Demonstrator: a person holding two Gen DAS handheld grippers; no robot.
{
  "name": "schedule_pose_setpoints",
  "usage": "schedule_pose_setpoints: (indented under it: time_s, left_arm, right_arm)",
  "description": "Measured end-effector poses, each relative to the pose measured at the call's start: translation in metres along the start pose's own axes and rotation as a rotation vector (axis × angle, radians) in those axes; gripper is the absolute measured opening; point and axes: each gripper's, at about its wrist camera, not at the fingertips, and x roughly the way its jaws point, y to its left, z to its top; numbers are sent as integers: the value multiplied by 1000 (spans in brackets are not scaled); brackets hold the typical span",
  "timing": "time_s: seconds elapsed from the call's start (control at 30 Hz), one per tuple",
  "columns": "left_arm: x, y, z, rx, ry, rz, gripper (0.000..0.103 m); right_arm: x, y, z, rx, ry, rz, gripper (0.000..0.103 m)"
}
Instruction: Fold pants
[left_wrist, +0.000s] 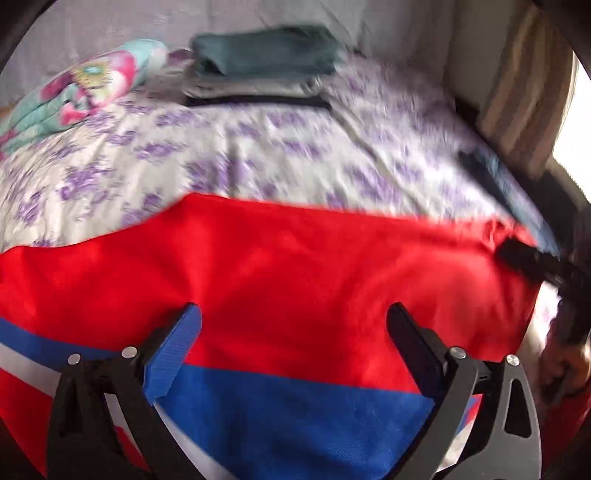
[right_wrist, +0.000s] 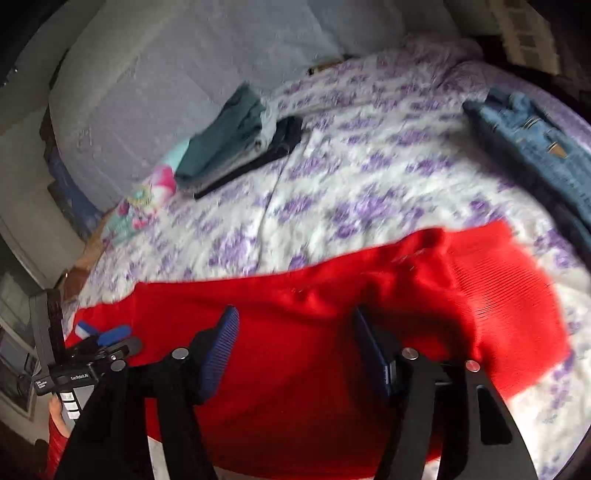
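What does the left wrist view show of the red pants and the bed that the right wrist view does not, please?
Only the left wrist view shows the blue panel and white stripe on the red pants. Only the right wrist view shows the blue jeans clearly, lying on the bed's far right, and the ribbed red end of the pants. Both show the floral bedspread, the stack of folded clothes, the colourful bundle, and each tool open above the pants: left tool, right tool.

Red pants (left_wrist: 280, 266) with blue and white side stripes, lying flat across floral bedspread (left_wrist: 258, 147)
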Motion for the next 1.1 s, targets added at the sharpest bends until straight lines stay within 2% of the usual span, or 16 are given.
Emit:
schedule_pose_setpoints:
  time_s: [0.03, 0.1, 0.2, 0.27, 0.3, 0.37, 0.47, 0.5, 0.57, 0.63, 0.7, 0.77, 0.87, 0.97, 1.03, 1.1]
  left_arm:
    - [1, 8, -2, -29, 6, 6, 98]
    - [-7, 22, -6, -97, -11, -57, 98]
    - [-28, 25, -5, -181, -53, -125, 98]
    - [-34, 9, -1, -171, -56, -210, 98]
    - [-35, -5, 0, -131, -50, -227, 98]
    - [-30, -28, 1, -50, -43, -194, 98]
    - [-22, -40, -7, 46, -17, -33, 98]
    - [-25, -33, -11, 42, -14, -15, 98]
    - [-41, -9, -12, 5, -37, -30, 98]
    - [-70, 26, -16, -56, -98, -10, 98]
    - [-97, 64, -19, -125, -169, 40, 98]
    - [-120, 100, -25, -197, -243, 80, 98]
    - [-147, 158, -46, -349, -334, 166, 98]
    - [-146, 202, -67, -475, -320, 225, 98]
    - [-136, 224, -83, -573, -294, 171, 98]
    - [-139, 225, -85, -577, -326, 140, 98]
  right_arm:
    - [-14, -2, -2, -4, -33, 5, 67]
    - [-45, -8, -5, 0, -79, 8, 72]
    - [-71, -42, -19, 75, -36, -16, 73]
    - [-75, -66, -30, 154, 12, -22, 73]
    - [-63, -76, -32, 196, 32, -15, 73]
    - [-48, -92, -36, 281, 76, 23, 73]
    - [-32, -103, -33, 329, 45, 78, 74]
    - [-28, -106, -30, 353, 30, 92, 74]
    - [-22, -109, -24, 381, 7, 115, 74]
    - [-17, -108, -20, 381, -15, 117, 71]
    - [-15, -106, -17, 376, -26, 96, 59]
    - [-14, -109, -19, 384, -35, 81, 39]
    - [-18, -109, -20, 389, -60, 71, 34]
    - [-23, -86, -16, 282, -98, -57, 33]
    - [-30, -62, -13, 187, -138, -144, 32]
    - [-35, -22, -7, 50, -181, -213, 32]
